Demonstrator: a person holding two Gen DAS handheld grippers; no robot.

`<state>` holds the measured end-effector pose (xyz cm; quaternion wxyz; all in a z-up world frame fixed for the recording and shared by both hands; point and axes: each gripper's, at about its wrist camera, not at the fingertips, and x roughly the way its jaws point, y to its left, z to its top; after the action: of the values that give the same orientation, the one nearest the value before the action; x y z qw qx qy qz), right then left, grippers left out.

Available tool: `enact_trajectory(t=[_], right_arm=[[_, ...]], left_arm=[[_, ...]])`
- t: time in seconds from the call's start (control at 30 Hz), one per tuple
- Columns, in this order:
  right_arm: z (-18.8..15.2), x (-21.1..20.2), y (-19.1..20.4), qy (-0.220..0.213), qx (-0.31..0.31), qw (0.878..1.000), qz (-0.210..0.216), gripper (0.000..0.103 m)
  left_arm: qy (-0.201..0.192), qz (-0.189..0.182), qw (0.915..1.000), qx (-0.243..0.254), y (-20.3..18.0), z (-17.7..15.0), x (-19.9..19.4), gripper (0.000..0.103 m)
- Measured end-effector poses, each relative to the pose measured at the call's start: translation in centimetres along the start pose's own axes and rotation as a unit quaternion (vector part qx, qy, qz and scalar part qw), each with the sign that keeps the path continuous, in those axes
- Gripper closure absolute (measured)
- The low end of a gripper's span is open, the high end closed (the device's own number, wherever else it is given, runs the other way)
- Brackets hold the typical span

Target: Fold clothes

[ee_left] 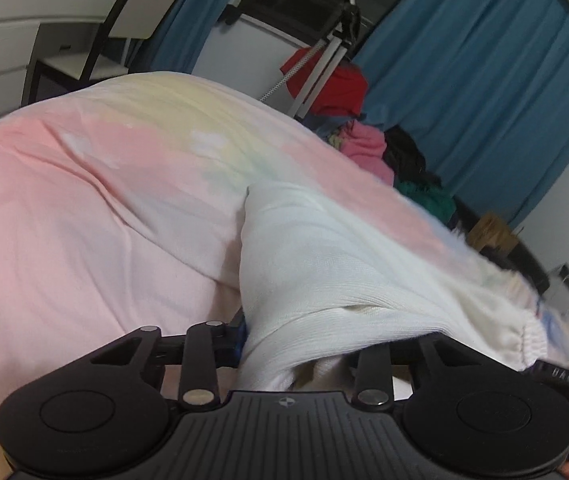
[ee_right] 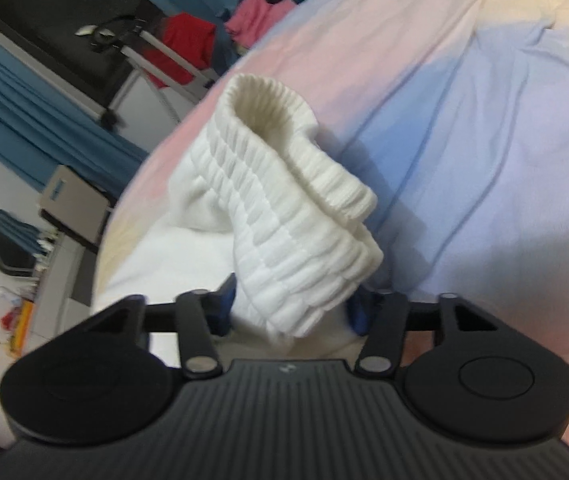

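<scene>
A white ribbed garment with an elastic band lies bunched on the pastel bed sheet. It drapes over my left gripper and runs down between the jaws. One blue pad presses on the cloth; the other finger is hidden under it. In the right wrist view the garment's gathered elastic edge stands up in a loop. My right gripper is shut on it, and both blue pads touch the fabric. The sheet lies wrinkled beneath.
A heap of pink, black and green clothes lies at the bed's far edge. Behind it a red cloth hangs on a metal rack. Blue curtains, a chair and a desk stand behind the bed.
</scene>
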<state>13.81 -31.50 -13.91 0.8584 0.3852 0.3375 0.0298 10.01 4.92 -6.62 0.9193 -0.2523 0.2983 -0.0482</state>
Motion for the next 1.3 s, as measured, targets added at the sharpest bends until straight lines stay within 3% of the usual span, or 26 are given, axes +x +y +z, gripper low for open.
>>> enact_trajectory(t=[0.13,0.23,0.37,0.47,0.67,0.77,0.83,0.9,1.17,1.3], right_arm=[[0.0,-0.6,0.9,-0.004,-0.002,0.999,0.051,0.061],[-0.4,-0.4,2.3,0.009,-0.018,0.996,0.083,0.062],[-1.7,0.5,3.5,0.027,-0.041,0.997,0.066,0.062],[-1.8,0.9,2.5,0.04,-0.024,0.997,0.055,0.061],[-1.7,0.9,1.9,0.048,-0.008,0.998,0.048,0.06],[-1.8,0.6,1.8,0.05,-0.013,0.998,0.046,0.06],[-1.8,0.6,1.7,0.052,-0.011,0.998,0.046,0.06],[-1.8,0.7,1.9,0.053,-0.009,0.998,0.045,0.06],[-1.8,0.7,2.1,0.054,-0.009,0.998,0.04,0.059],[-1.9,0.8,2.2,0.056,-0.006,0.998,0.039,0.059]], left_arm=[[-0.036,-0.002,0.9993,-0.011,0.6,1.4,-2.4,0.068],[-0.043,0.013,0.9986,-0.028,1.8,2.1,-4.0,0.068],[0.004,0.046,0.998,-0.043,3.4,1.4,-3.2,0.066],[0.014,0.064,0.9977,-0.017,3.0,1.1,-2.5,0.064],[0.044,0.071,0.9965,-0.001,2.8,0.6,-2.4,0.059],[0.061,0.067,0.9958,-0.011,3.0,0.4,-3.0,0.045],[0.062,0.053,0.9966,-0.011,2.8,0.4,-3.8,0.026],[0.061,0.036,0.9975,-0.009,2.5,0.4,-4.8,0.016],[0.02,-0.009,0.9984,-0.053,2.5,0.9,-6.5,0.015],[-0.01,-0.031,0.9981,-0.052,1.9,0.8,-7.6,0.007]])
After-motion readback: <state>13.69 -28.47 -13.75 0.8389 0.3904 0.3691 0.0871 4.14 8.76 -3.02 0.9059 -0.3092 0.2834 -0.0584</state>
